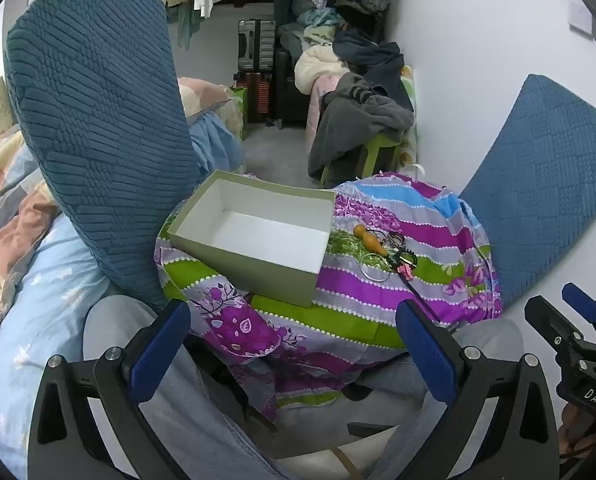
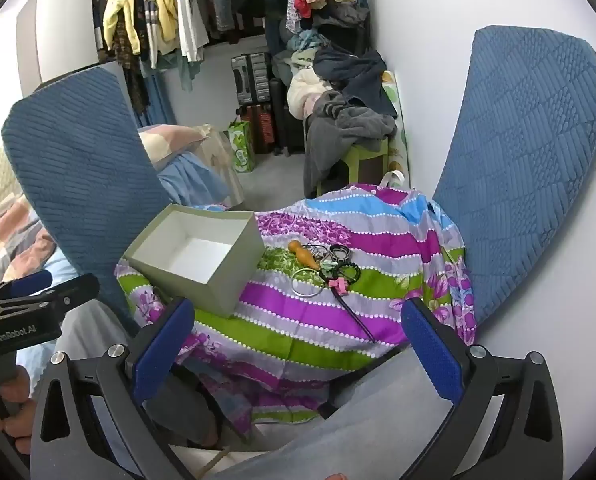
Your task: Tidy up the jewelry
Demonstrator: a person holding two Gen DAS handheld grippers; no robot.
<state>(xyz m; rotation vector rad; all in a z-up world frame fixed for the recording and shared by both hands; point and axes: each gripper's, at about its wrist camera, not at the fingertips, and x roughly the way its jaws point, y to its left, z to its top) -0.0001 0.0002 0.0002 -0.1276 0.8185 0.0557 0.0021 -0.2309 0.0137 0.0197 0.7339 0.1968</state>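
Grippers level, side by side.
Left gripper (image 1: 294, 344) jaws spread wide; right gripper (image 2: 298, 344) likewise spread, nothing held.

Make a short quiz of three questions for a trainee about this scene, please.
1. True or false: the box already holds jewelry.
2. The jewelry lies on which side of the box, as seen from the wrist views?
3. Which is open? A: left hand-held gripper only. B: right hand-held gripper only. C: both.

Key: 1 false, the box is empty. 2 to its right, on the cloth. 3 C.
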